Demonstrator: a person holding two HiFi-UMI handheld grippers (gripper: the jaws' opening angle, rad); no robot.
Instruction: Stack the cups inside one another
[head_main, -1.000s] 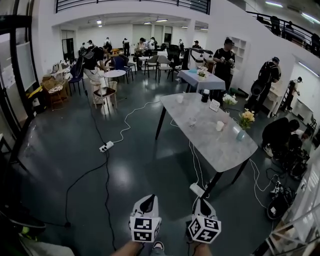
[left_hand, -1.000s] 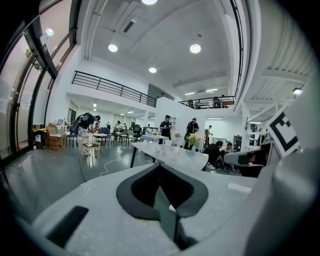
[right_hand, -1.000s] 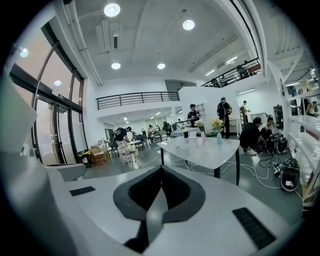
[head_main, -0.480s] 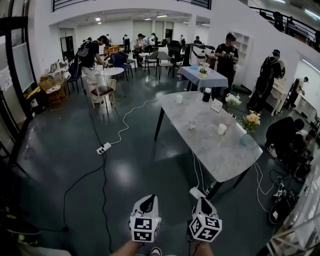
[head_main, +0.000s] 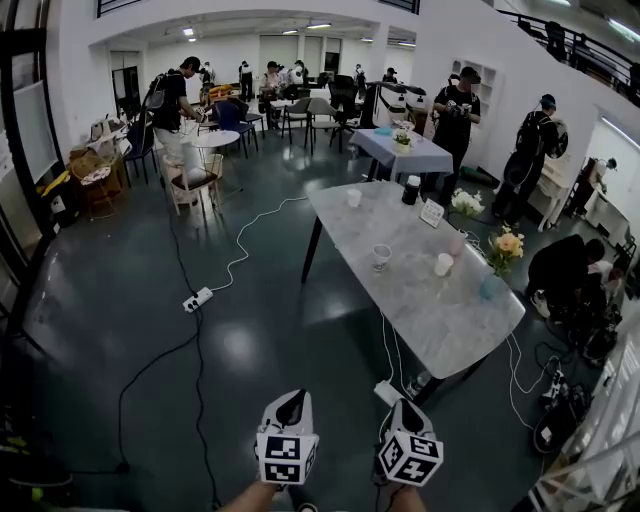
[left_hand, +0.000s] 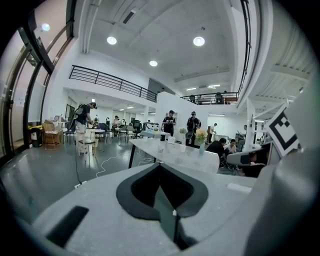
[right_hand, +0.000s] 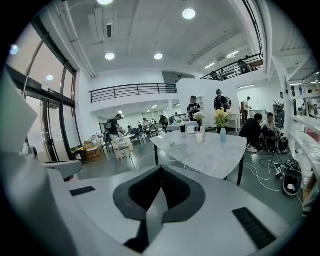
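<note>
Ahead, pale marble table (head_main: 440, 310), cups (head_main: 444, 264) on top, glossy dark floor (head_main: 120, 300), cables (head_main: 250, 235)

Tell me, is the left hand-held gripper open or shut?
Shut. In its own view the left hand-held gripper has its jaws pressed together with nothing between them; the table lies well ahead of it.

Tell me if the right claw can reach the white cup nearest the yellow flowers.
Probably not yet. The right claw, shut and empty, hangs over the floor short of the table, and the white cup stands well up its top. Nothing blocks the way; step closer.
</note>
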